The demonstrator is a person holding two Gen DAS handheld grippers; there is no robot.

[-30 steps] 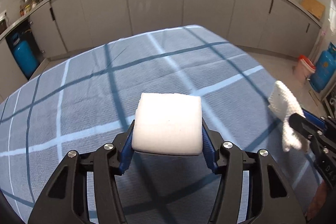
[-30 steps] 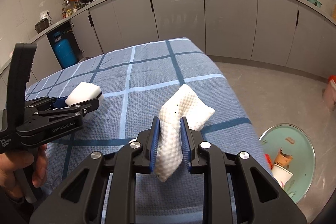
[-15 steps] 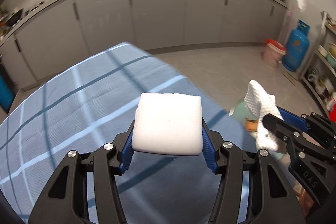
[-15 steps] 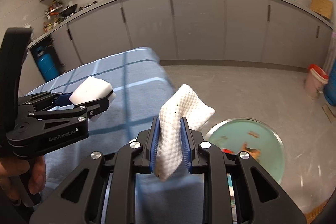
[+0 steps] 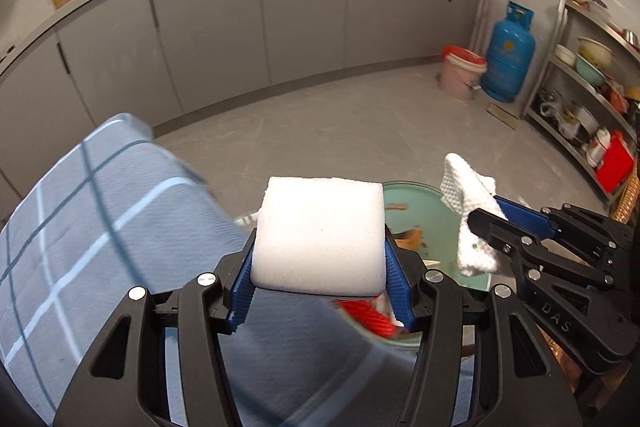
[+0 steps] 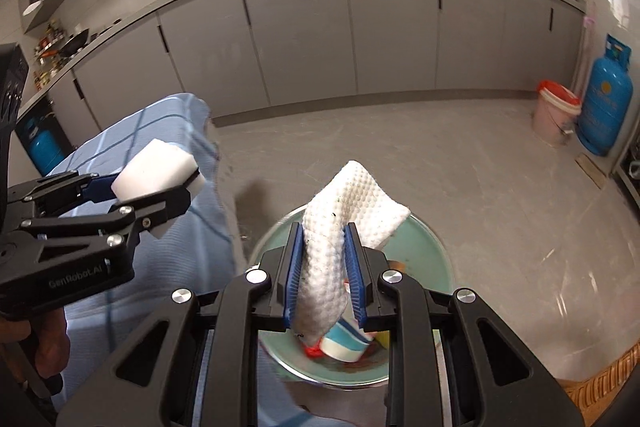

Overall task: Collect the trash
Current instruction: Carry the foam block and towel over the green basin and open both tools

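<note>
Left gripper point(image 5: 320, 275): jaws clamp a white foam block point(image 5: 320, 235) at the table's edge.
Right gripper point(image 6: 324, 279): jaws narrow, pinching a white dimpled cloth point(image 6: 340, 227) above the green bin point(image 6: 436, 255).
Table point(image 5: 100, 211): blue checked cover.
Bin: on the grey floor point(image 6: 460, 163), cup and scraps inside.
Room: grey cabinets point(image 6: 300, 35), blue gas cylinder point(image 6: 606, 103), pink bucket point(image 6: 554, 115).

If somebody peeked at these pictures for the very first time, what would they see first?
Probably the white foam block squeezed in the left gripper, right in the middle, past the checked blue cloth. Next, the bumpy white paper towel pinched in the right gripper, above a round green bin on the floor with trash already in it. A bright blue gas bottle stands at the far wall.
</note>
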